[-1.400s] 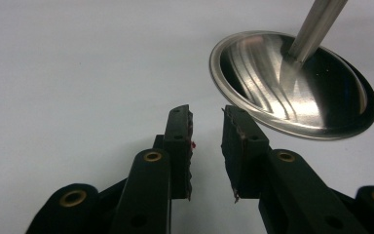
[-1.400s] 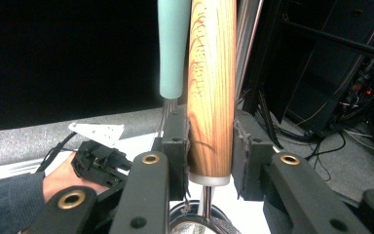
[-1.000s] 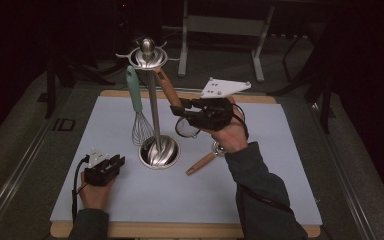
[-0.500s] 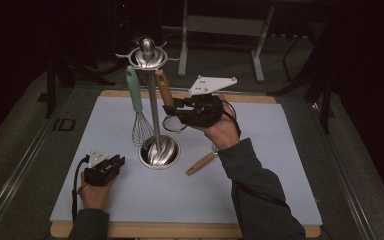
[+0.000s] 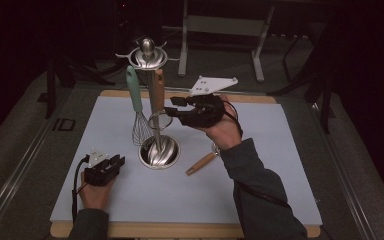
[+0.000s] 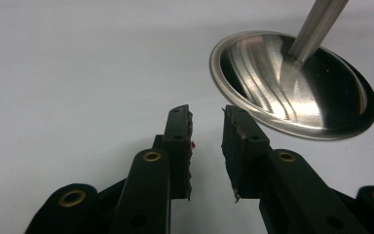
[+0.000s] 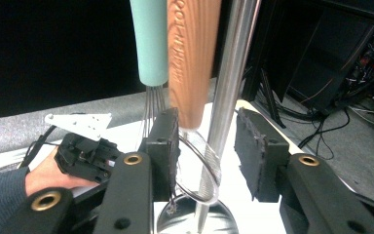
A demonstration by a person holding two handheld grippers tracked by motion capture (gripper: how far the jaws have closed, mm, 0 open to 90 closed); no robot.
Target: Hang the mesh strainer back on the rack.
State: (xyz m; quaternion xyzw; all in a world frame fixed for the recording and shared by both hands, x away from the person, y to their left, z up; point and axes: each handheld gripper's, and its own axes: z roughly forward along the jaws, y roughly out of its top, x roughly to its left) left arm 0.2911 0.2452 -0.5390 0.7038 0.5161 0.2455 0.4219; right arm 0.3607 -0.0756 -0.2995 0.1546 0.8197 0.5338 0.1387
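Note:
A steel utensil stand (image 5: 148, 55) rises from a round base (image 5: 159, 151) on the pale mat. A teal-handled whisk (image 5: 136, 100) and a wooden-handled wire utensil (image 5: 158, 90) hang from it. My right gripper (image 5: 171, 106) is level with the wooden handle. In the right gripper view its jaws (image 7: 207, 129) have just been opening; the wooden handle (image 7: 192, 58) and the pole stand between them, and the pads are clear of both. My left gripper (image 5: 117, 161) rests on the mat left of the base, open and empty (image 6: 207, 117), close to the base rim (image 6: 297, 87).
Another wooden-handled utensil (image 5: 201, 163) lies on the mat right of the base, under my right forearm. The mat covers a wooden board (image 5: 180, 231). Dark frames and table legs stand behind the board's far edge.
The right gripper's jaws have spread apart. The wooden-handled utensil, earlier tilted toward the gripper, now hangs straight from the stand. The left gripper has not moved.

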